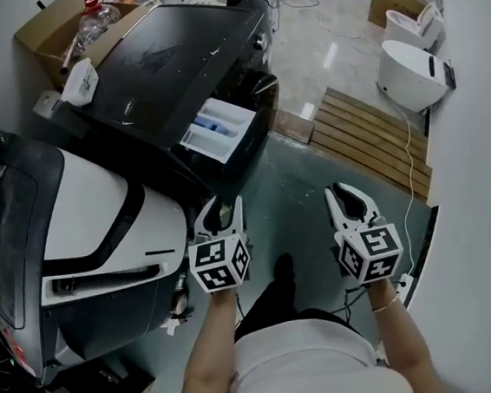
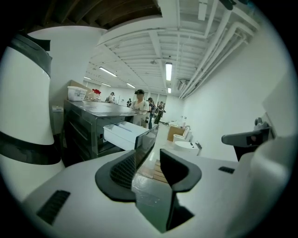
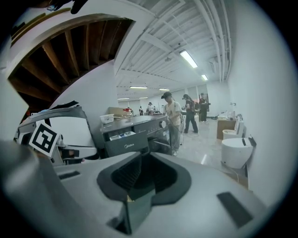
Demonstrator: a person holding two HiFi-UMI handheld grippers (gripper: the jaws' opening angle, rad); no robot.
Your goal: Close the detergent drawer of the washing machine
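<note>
Not yet begun, by the look of it: detergent drawer (image 1: 218,130) pulled well out of the front of the dark washing machine (image 1: 170,60), white tray open upward, compartments in plain sight.

Left gripper (image 1: 219,207) released, jaws standing wide with only floor between them. Right gripper (image 1: 350,196) clenched on nothing, pads seemingly tip to tip, though hard to be sure through the wide lens.

Straight ahead of the left jaws and a little to their left in the left gripper view: the drawer (image 2: 122,133), well apart, raised above the line of the pads. Further off and more to the left for the right gripper, so the left hand judged the nearer and the better placed.

Long axis of the drawer along its own travel — out of the machine front toward the person, slanting down and right in the head view. Needed, then: a push on the front face, back along that line, toward the upper left of that view.

Open room: bare floor from both grippers up to the machine. To be minded: the white appliance (image 1: 98,207) just beside the left gripper on its outer side, and the wooden pallet (image 1: 369,130) off to the right, clear of the path.
</note>
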